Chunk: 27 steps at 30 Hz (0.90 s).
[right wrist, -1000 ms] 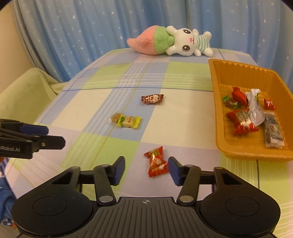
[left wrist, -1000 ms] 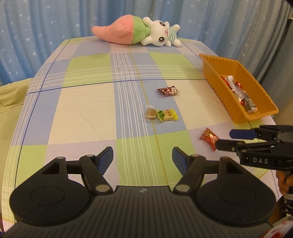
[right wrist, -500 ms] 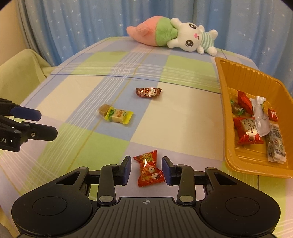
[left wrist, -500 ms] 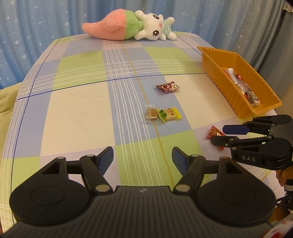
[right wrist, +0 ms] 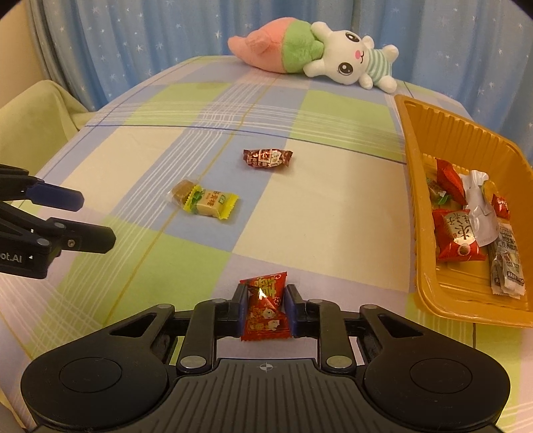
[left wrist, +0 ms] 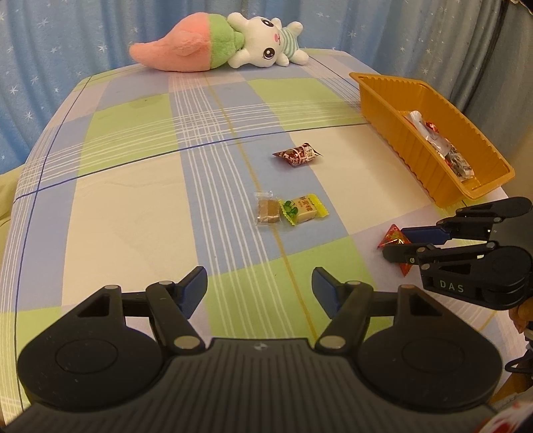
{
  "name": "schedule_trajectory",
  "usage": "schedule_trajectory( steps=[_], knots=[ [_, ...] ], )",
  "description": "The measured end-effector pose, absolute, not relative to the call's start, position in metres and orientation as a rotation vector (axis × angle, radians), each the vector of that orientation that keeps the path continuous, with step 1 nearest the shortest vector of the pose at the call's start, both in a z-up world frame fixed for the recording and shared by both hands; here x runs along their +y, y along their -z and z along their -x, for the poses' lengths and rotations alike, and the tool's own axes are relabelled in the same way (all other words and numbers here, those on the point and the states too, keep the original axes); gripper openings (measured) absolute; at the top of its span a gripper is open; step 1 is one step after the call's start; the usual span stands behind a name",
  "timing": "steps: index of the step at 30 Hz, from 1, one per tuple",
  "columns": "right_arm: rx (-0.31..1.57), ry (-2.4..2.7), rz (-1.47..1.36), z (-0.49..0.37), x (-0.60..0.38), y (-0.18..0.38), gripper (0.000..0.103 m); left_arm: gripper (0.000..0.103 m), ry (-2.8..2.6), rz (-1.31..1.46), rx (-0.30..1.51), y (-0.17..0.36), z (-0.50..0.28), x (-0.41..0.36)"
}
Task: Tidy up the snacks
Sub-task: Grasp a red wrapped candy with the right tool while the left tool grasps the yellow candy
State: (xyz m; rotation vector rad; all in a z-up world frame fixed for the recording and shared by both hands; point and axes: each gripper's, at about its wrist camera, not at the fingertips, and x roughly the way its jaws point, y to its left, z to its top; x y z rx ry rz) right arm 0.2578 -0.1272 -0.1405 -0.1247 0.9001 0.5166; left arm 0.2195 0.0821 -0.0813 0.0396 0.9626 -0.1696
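Observation:
My right gripper [right wrist: 265, 308] is shut on a red snack packet [right wrist: 265, 308] that lies on the checked tablecloth near the front edge; the gripper also shows in the left wrist view [left wrist: 401, 241] with the red packet [left wrist: 393, 237] between its fingers. My left gripper [left wrist: 260, 288] is open and empty above the cloth, seen at the left in the right wrist view [right wrist: 96, 221]. A yellow candy [right wrist: 211, 203], a brown candy in clear wrap [right wrist: 181, 191] and a dark red candy [right wrist: 267, 158] lie mid-table. The orange tray [right wrist: 413, 160] at the right holds several snacks.
A plush rabbit with a pink and green carrot [right wrist: 313, 56] lies at the far edge of the table. Blue starred curtains [right wrist: 133, 30] hang behind. A pale green cushion [right wrist: 36, 110] sits off the table's left side.
My right gripper has moved forward and down over the red packet and closed its fingers on it. My left gripper has stayed open, shifting slightly.

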Motion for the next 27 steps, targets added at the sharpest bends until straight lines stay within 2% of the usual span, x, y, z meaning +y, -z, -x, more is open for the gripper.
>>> schedule_trajectory(
  steps=[3, 13, 27],
  knots=[
    [0.9, -0.511, 0.121, -0.26, -0.127, 0.141, 0.023, 0.06, 0.184, -0.058, 0.96, 0.083, -0.224, 0.079],
    [0.924, -0.438, 0.053, -0.271, -0.138, 0.139, 0.023, 0.059, 0.253, -0.175, 0.929, 0.091, -0.247, 0.059],
    [0.941, -0.343, -0.057, -0.273, -0.155, 0.138, 0.023, 0.039, 0.375, -0.392, 0.862, 0.113, -0.283, 0.025]
  ],
)
